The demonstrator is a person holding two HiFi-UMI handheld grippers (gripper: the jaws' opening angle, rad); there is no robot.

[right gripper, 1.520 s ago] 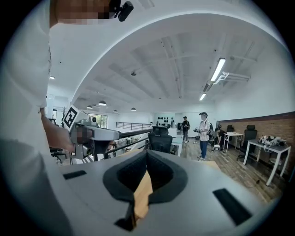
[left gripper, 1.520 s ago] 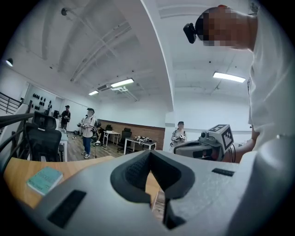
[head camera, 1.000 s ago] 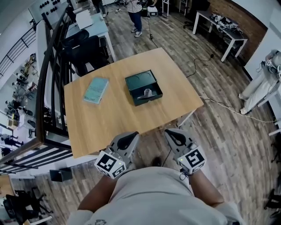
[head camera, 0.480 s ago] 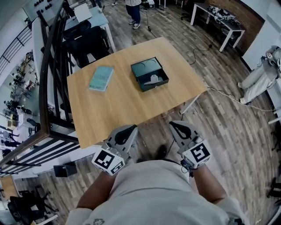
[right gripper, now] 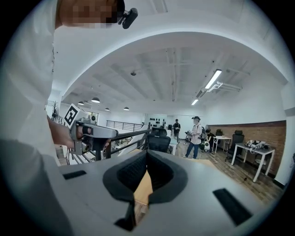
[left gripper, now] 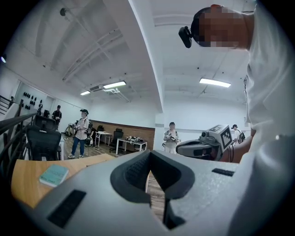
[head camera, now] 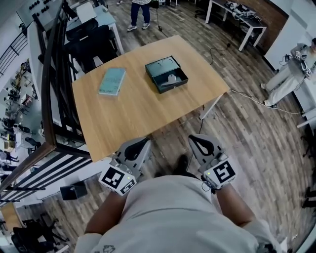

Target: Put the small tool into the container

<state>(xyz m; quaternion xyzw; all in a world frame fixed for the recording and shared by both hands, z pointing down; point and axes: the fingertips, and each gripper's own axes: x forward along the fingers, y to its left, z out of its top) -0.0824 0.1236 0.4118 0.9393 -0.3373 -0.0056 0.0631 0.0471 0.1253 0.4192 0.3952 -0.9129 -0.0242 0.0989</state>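
Observation:
A dark green container (head camera: pixel 166 74) lies open on the wooden table (head camera: pixel 138 113), and a small pale grey tool (head camera: pixel 171 78) rests inside its near half. Both grippers hang close to the person's body, well short of the table's near edge. My left gripper (head camera: pixel 139 145) is shut and holds nothing; its own view shows the jaws (left gripper: pixel 150 156) meeting with nothing between them. The right gripper (head camera: pixel 197 140) is likewise shut and empty (right gripper: pixel 146 154). Neither gripper view shows the container or the tool.
A teal booklet (head camera: pixel 112 81) lies on the table left of the container and appears as the same booklet (left gripper: pixel 53 174) in the left gripper view. Black railings (head camera: pixel 49 99) and an office chair (head camera: pixel 91 47) stand at the left. Another person (head camera: pixel 138 12) stands beyond the table.
The table and container have slid up and away in the head view. Both grippers stay shut and empty near the body, shifting only slightly.

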